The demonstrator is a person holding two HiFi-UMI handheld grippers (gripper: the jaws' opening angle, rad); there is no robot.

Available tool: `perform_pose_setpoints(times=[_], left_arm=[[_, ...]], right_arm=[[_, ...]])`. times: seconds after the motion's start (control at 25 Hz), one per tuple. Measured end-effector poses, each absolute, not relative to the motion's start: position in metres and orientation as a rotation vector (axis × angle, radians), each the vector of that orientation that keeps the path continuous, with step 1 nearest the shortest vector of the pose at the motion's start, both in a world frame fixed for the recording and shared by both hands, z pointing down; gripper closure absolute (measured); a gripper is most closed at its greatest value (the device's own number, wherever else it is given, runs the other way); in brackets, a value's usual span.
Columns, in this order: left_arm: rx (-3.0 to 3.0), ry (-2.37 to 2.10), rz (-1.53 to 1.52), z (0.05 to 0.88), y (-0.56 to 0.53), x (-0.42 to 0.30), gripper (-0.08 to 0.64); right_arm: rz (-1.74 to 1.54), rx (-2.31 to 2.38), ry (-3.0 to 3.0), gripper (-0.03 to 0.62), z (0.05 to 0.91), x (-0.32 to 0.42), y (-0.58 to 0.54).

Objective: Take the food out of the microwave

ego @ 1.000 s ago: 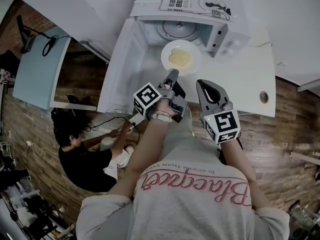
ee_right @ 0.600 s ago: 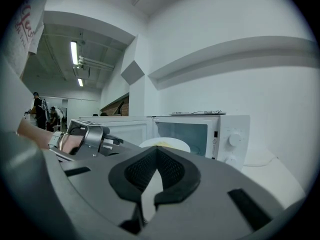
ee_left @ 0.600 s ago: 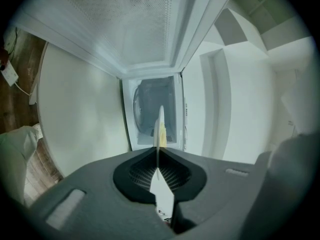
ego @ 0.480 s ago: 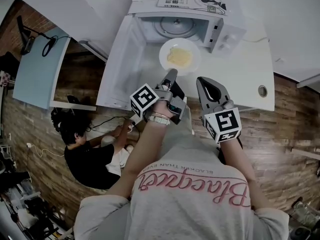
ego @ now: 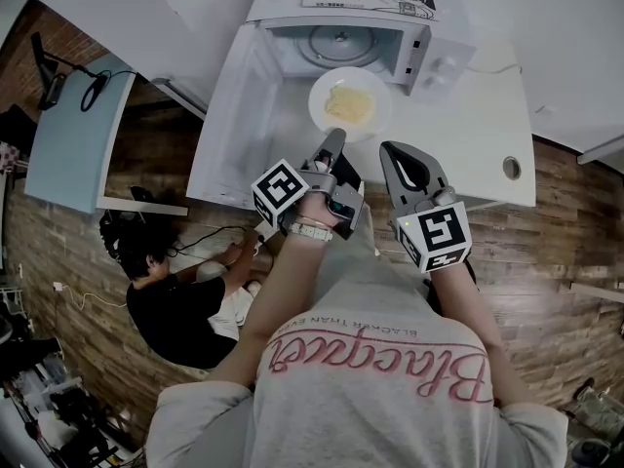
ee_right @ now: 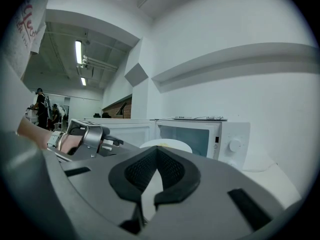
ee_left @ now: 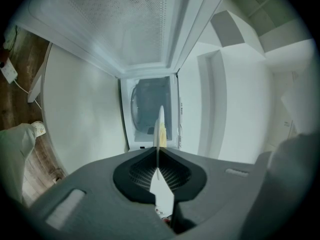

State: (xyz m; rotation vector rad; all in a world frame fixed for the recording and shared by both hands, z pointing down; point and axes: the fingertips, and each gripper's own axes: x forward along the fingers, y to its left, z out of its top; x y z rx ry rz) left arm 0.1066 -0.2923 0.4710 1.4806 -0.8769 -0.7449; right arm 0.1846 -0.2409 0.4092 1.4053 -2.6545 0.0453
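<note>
Grippers first, centre of the head view. Left gripper is pinching the near rim of the white plate, jaws nearly together on the thin edge; how deep the pads are biting is hard to judge. Right gripper is hovering just beside it, jaws closed on nothing. Plate with yellow food is hanging outside the microwave, in front of its open cavity, door standing wide at left. Risk: single-edge grip is carrying everything, so any wrist roll could be tipping the plate and sliding food off.
</note>
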Motion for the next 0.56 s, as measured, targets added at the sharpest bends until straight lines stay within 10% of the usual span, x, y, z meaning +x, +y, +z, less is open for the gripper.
perform_pose_setpoints(times=[0.56], left_arm=[[1.478,-0.864,-0.757,0.4629,-0.287,0.1107,0.541]], right_arm=[[0.044,1.432,-2.644,0.584,0.4067,0.1943,-0.2418]])
